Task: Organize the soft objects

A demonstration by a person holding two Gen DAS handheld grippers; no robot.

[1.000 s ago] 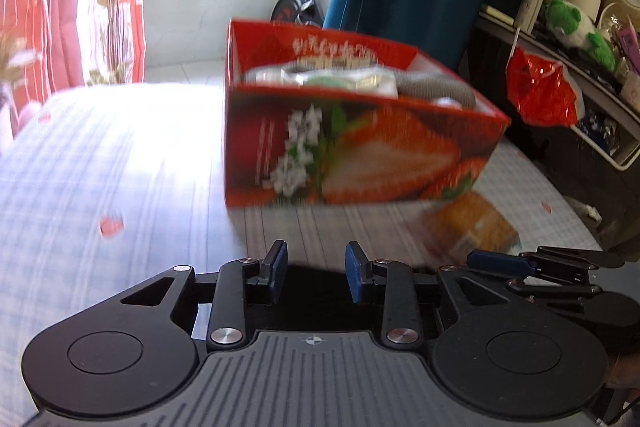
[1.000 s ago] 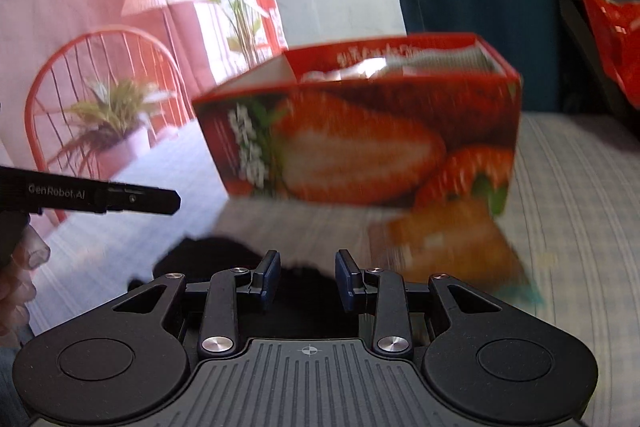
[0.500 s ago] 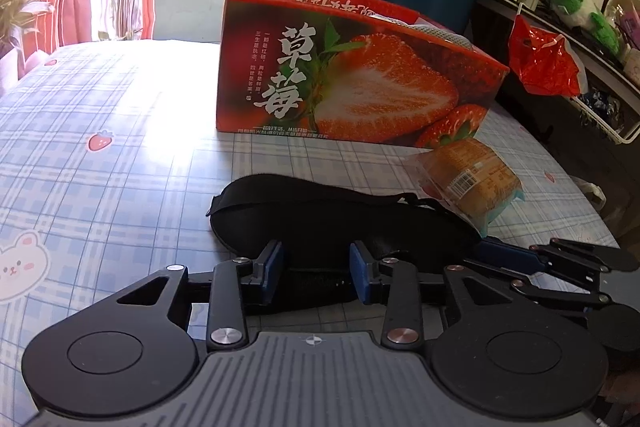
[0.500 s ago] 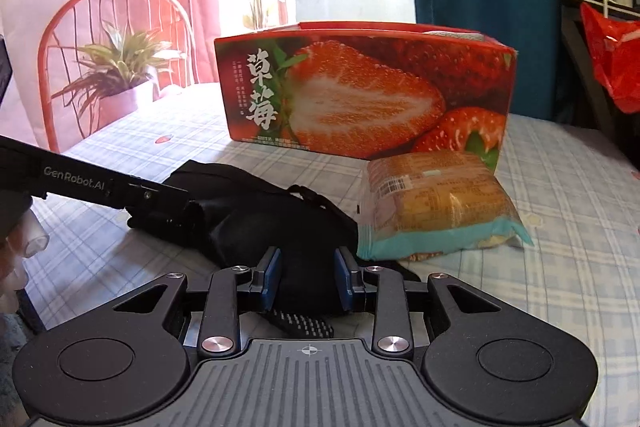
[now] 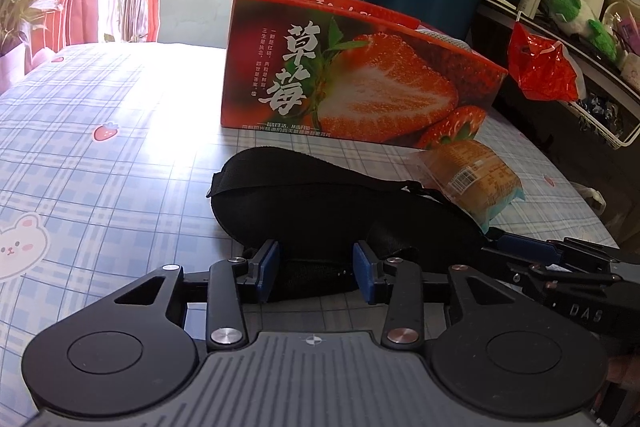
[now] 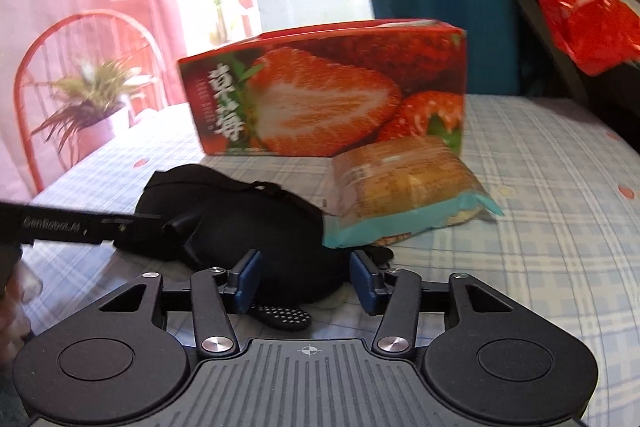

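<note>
A black padded soft item with a strap (image 5: pixel 320 195) lies on the checked tablecloth (image 5: pixel 100 167), in front of an open-topped red strawberry box (image 5: pixel 360 79). My left gripper (image 5: pixel 316 267) straddles its near edge; the jaws are opening and the blue pads stand just off the fabric. My right gripper (image 6: pixel 306 279) straddles the item's other end (image 6: pixel 248 223), also opening, with a light gap beside its right pad. A wrapped bread packet (image 6: pixel 404 183) rests against the item, in front of the box (image 6: pixel 320 95). Each gripper's fingers show at the edge of the other's view.
A red plastic bag (image 5: pixel 540 67) hangs from a cluttered shelf on the right that holds a green plush toy (image 5: pixel 576 15). A red wire chair (image 6: pixel 80 39) and a potted plant (image 6: pixel 92 99) stand beyond the table's left side. A teal curtain hangs behind the box.
Both grippers have come down to the table over the black item, and the box now sits higher in each view. Both pairs of jaws stand wider than before.
</note>
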